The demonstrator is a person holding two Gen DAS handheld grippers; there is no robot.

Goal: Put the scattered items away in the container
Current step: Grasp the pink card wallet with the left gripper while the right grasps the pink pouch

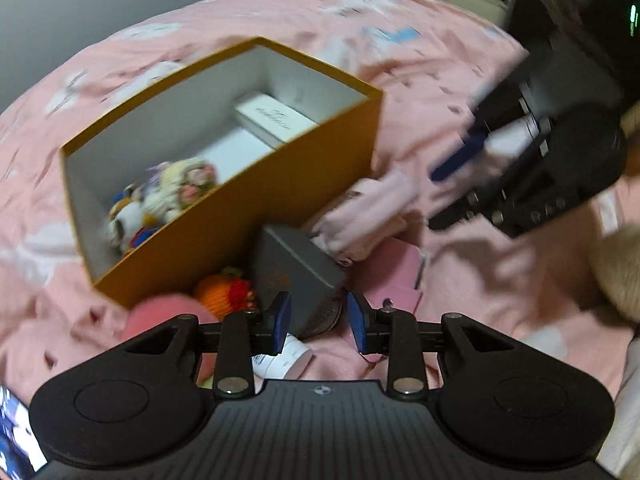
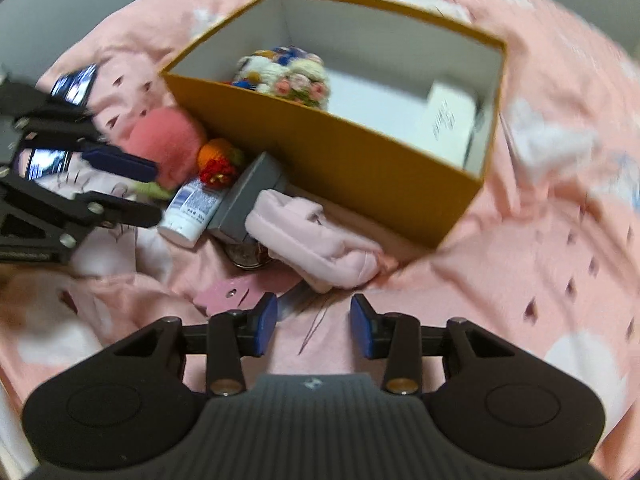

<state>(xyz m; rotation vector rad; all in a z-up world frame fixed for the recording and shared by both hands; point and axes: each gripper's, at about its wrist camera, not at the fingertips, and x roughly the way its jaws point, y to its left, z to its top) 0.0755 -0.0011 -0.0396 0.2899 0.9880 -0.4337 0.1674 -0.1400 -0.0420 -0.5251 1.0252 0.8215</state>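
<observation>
One white tube (image 2: 191, 211), blue print unreadable

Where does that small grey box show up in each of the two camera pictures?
Left wrist view: the grey box sits low in the centre, just beyond the left gripper.
Right wrist view: the box lies left of centre, beside the white tube.
Shared landmark: the orange container it leans against.
</observation>
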